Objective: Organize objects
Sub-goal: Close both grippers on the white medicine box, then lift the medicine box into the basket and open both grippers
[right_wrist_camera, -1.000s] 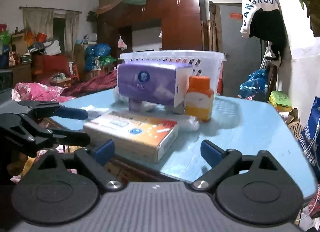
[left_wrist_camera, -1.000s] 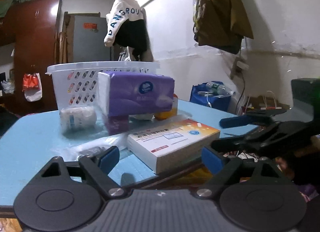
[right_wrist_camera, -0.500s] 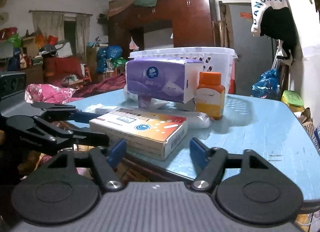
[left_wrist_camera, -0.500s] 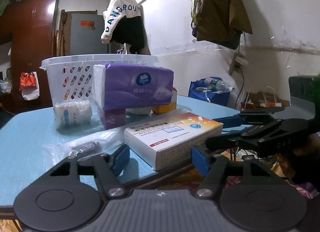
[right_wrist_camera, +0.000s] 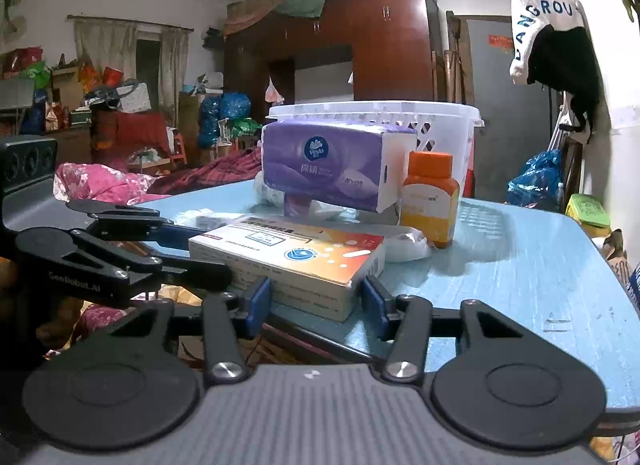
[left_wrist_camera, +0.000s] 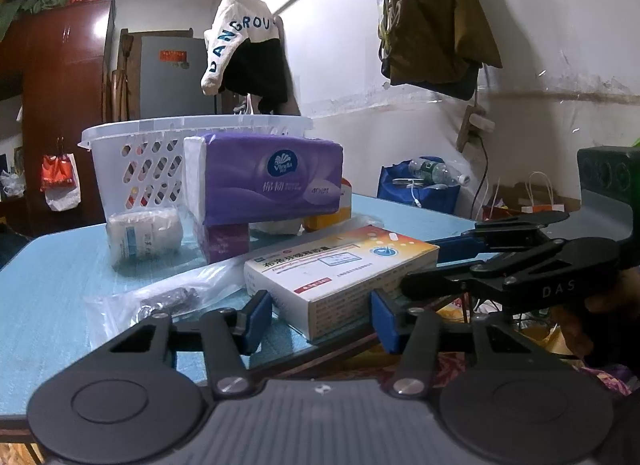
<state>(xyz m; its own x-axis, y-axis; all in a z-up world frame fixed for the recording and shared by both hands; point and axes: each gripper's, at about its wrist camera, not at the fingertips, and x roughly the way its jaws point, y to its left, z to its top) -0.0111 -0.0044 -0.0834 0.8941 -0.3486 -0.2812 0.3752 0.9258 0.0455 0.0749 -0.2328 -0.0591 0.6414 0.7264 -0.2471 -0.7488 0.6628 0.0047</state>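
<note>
A white and orange medicine box (left_wrist_camera: 340, 265) lies at the near edge of the blue table (right_wrist_camera: 520, 265). My left gripper (left_wrist_camera: 320, 321) faces the box's near corner. Its jaws are closing, with that corner between the blue pads and no clear contact. My right gripper (right_wrist_camera: 316, 299) faces the box (right_wrist_camera: 288, 257) from the other side. Its jaws are closing too, around the box's near end. Each gripper's black fingers (left_wrist_camera: 500, 269) (right_wrist_camera: 120, 261) show in the other's view, beside the box.
Behind the box a purple tissue pack (left_wrist_camera: 272, 181) rests on a smaller purple pack, in front of a white lattice basket (left_wrist_camera: 132, 153). An orange bottle (right_wrist_camera: 430, 201), a white wrapped roll (left_wrist_camera: 144, 233) and a clear plastic bag (left_wrist_camera: 172, 297) lie around it.
Both pairs of jaws have narrowed from wide open to either side of the medicine box. The box and the other objects have not moved.
</note>
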